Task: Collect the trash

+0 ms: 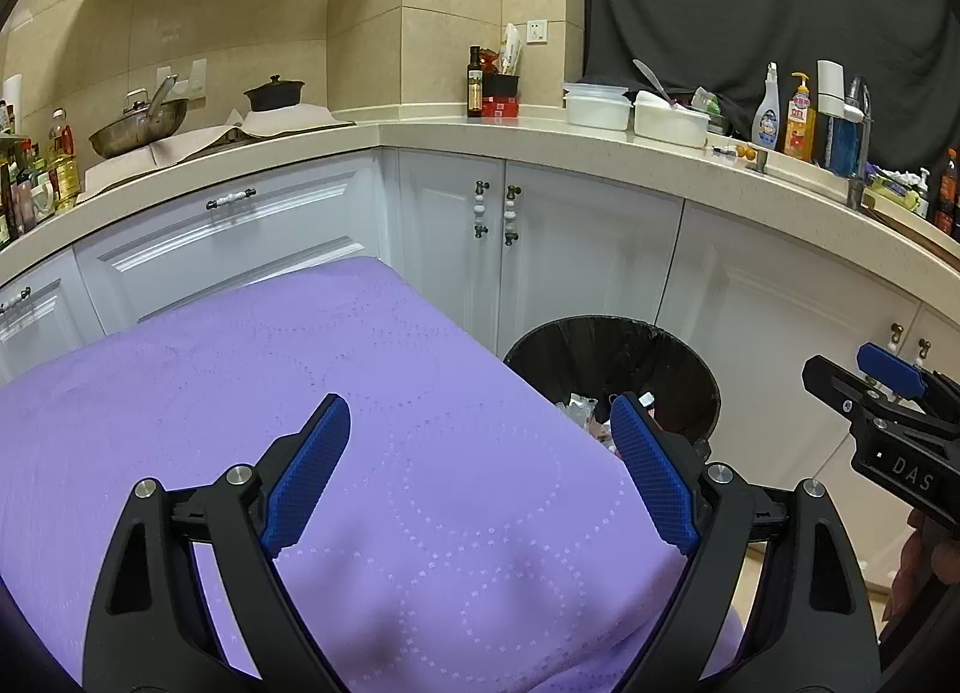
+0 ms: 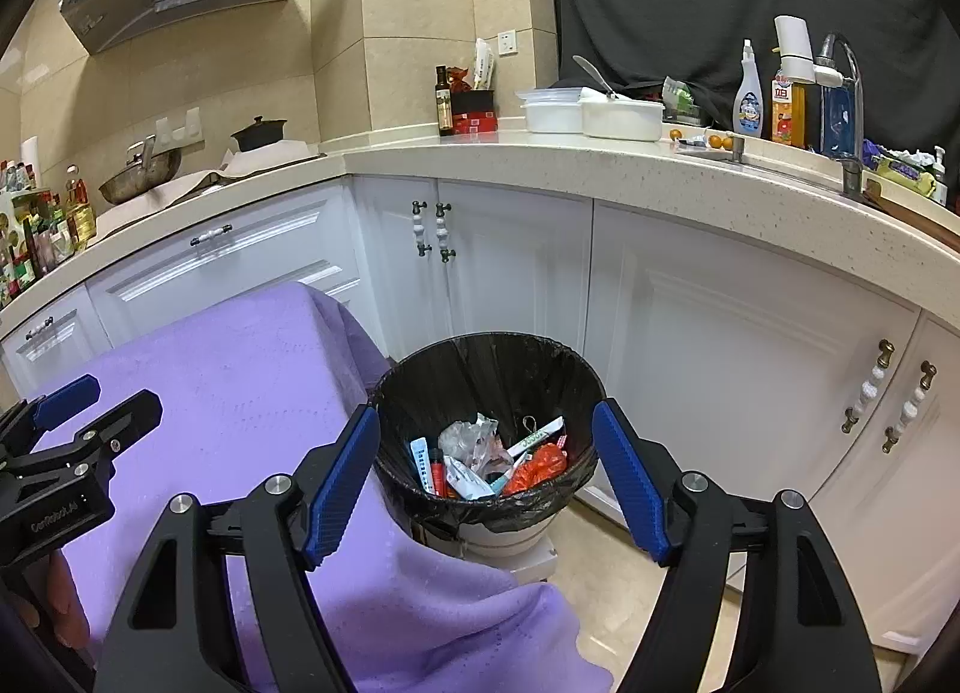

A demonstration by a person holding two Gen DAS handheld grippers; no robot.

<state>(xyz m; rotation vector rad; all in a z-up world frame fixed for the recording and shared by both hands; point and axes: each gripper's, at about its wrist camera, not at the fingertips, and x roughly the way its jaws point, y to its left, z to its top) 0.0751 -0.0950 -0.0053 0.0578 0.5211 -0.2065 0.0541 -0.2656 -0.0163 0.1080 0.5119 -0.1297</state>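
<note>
One readable mark: "DAS" on right gripper.

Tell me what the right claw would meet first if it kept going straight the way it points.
Probably the trash bin: the open, empty right claw frames its black-lined mouth and the litter inside. Depth is unclear; the purple cloth edge lies just left of that line.

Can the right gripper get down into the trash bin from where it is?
Probably yes: the right gripper is open and empty, the trash bin has no lid, and nothing lies between them.
</note>
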